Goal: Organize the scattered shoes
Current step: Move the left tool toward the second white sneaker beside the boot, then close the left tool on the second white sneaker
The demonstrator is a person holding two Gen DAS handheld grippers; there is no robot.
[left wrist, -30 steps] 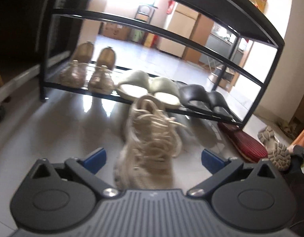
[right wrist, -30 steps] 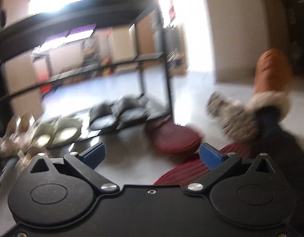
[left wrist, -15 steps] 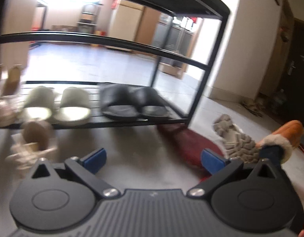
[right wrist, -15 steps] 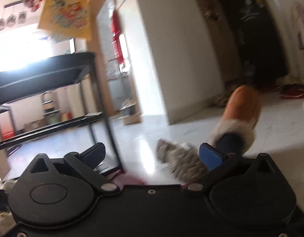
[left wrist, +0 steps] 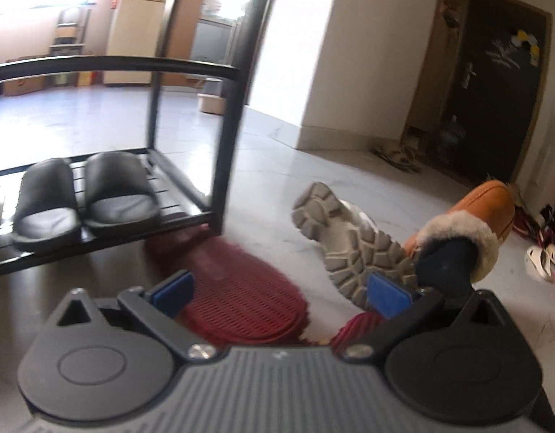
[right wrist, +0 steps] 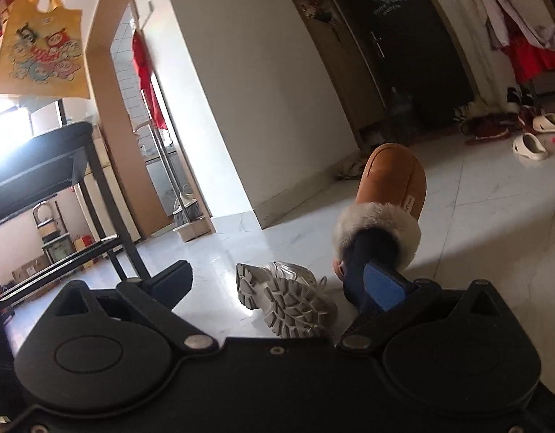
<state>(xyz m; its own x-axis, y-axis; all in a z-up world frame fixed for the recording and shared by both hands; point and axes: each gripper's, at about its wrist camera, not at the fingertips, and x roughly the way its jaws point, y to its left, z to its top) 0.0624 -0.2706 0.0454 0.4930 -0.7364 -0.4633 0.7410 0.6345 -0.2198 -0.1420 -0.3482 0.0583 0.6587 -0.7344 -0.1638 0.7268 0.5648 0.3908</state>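
Shoe rack [left wrist: 227, 115]: black metal frame on the tiled floor [left wrist: 277, 166]; lowest shelf carrying a pair of black slides [left wrist: 84, 195], side by side, toes inward

Red slippers [left wrist: 241, 299]: ribbed maroon soles up, on the floor just in front of the rack's corner post, directly ahead of the left gripper; a second one partly hidden behind the gripper body. Likely light, soft, flexible; best pinched across the sole edge or heel

Chunky sneaker [left wrist: 353, 245] [right wrist: 284, 299]: tipped on its side, lugged grey sole showing, on the floor between the red slippers and a worn orange slipper. Probably light but bulky, stiff in the sole; heel collar or tongue opening the surest hold, laces loose and apt to slip

Orange fur-lined slipper [right wrist: 393, 187]: on a person's foot, beside the sneaker

White clogs [right wrist: 530, 144]: far off by the dark door

Left gripper [left wrist: 277, 288]: fingers wide apart, holding nothing, above the red slippers

Right gripper [right wrist: 277, 281]: fingers wide apart, holding nothing, facing the sneaker
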